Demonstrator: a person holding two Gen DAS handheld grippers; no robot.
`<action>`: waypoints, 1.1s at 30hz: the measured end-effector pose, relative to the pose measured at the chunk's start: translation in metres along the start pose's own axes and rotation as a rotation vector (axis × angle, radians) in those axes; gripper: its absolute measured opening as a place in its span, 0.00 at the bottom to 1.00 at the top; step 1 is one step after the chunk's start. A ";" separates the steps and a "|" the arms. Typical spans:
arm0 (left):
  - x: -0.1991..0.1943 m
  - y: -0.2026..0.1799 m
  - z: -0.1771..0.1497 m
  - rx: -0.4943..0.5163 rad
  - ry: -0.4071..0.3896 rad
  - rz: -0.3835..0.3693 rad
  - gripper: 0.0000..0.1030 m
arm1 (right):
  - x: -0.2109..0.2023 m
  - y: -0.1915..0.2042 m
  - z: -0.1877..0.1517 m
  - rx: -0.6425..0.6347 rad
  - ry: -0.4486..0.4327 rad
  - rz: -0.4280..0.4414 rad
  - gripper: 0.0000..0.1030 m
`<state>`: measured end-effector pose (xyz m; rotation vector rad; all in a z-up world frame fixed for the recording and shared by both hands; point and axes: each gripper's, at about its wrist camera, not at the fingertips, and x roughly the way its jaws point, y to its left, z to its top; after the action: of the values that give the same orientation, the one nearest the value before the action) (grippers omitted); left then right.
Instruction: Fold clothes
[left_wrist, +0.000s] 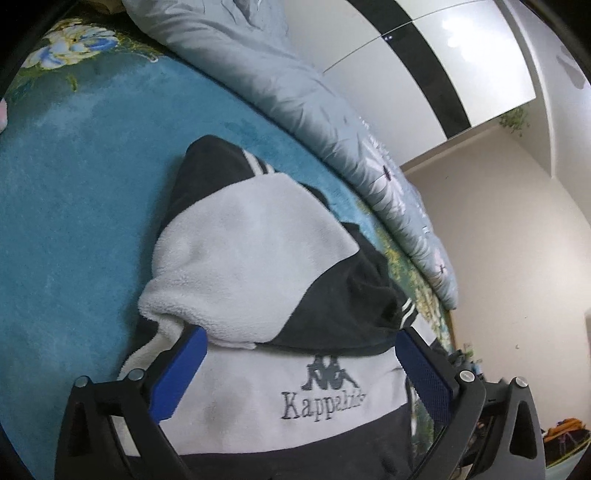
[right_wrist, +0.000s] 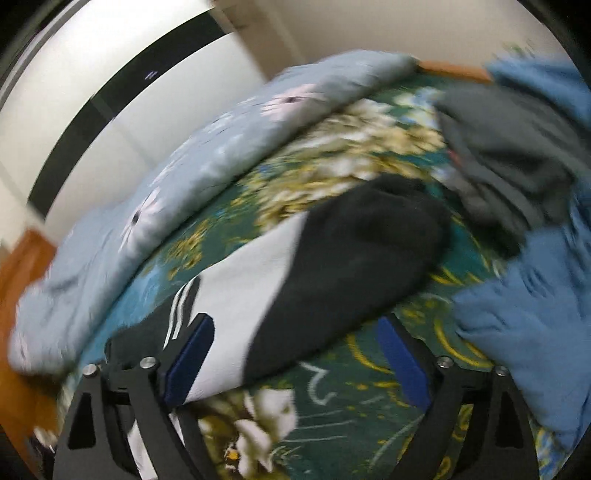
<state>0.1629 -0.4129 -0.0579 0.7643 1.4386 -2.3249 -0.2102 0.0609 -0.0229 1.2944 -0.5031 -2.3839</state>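
A black and white fleece top with a grey Kappa logo lies bunched on a teal floral blanket. My left gripper is open, its blue pads spread either side of the white logo panel, just over the cloth. In the blurred right wrist view the same top lies across the blanket. My right gripper is open, its left pad against the white part and the right pad over bare blanket.
A pale blue flowered quilt is rolled along the far edge of the bed, also in the right wrist view. A grey garment and blue cloth lie to the right. A white and black wardrobe stands behind.
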 end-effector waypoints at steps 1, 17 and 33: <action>-0.002 -0.001 0.000 0.002 -0.009 -0.009 1.00 | 0.003 -0.010 0.000 0.055 0.002 0.004 0.89; 0.019 0.004 -0.012 -0.105 0.012 -0.163 1.00 | 0.046 -0.049 0.024 0.283 -0.056 0.069 1.00; 0.067 -0.004 -0.040 -0.073 0.196 -0.121 1.00 | 0.049 -0.054 0.024 0.315 -0.084 0.063 0.42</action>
<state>0.1179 -0.3737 -0.1083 0.9303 1.6870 -2.3239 -0.2639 0.0870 -0.0717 1.2833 -0.9618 -2.3824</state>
